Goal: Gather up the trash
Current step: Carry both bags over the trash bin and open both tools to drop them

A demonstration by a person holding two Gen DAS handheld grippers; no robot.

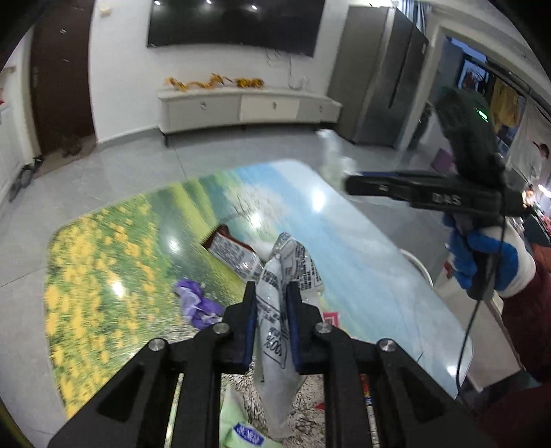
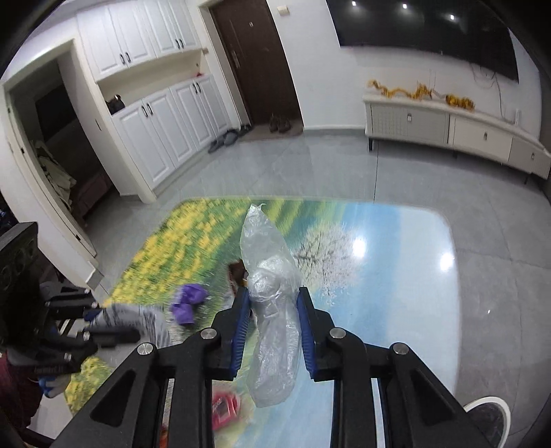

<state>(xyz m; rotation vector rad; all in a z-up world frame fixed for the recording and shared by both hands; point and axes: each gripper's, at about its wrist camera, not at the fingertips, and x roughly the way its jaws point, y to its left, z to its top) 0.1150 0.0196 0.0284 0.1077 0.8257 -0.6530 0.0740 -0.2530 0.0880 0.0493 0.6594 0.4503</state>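
The left gripper point(image 1: 272, 296) has its jaws clenched on a printed plastic wrapper point(image 1: 275, 331), held above the tabletop point(image 1: 361, 248) with its limp tail hanging below the pads, and the right gripper point(image 2: 272, 303) has its jaws clamped on a crumpled clear plastic bag point(image 2: 272, 310), likewise lifted clear of the tabletop. Both pieces look feather-light, soft and slippery, so a pinch across a bunched middle seems safest. A purple scrap point(image 1: 198, 303) and a torn snack packet point(image 1: 234, 253) lie on the tabletop beyond the wrapper.

floor point(image 2: 344, 165): grey tile | TV point(image 1: 237, 20): wall-mounted | door point(image 2: 258, 62): dark
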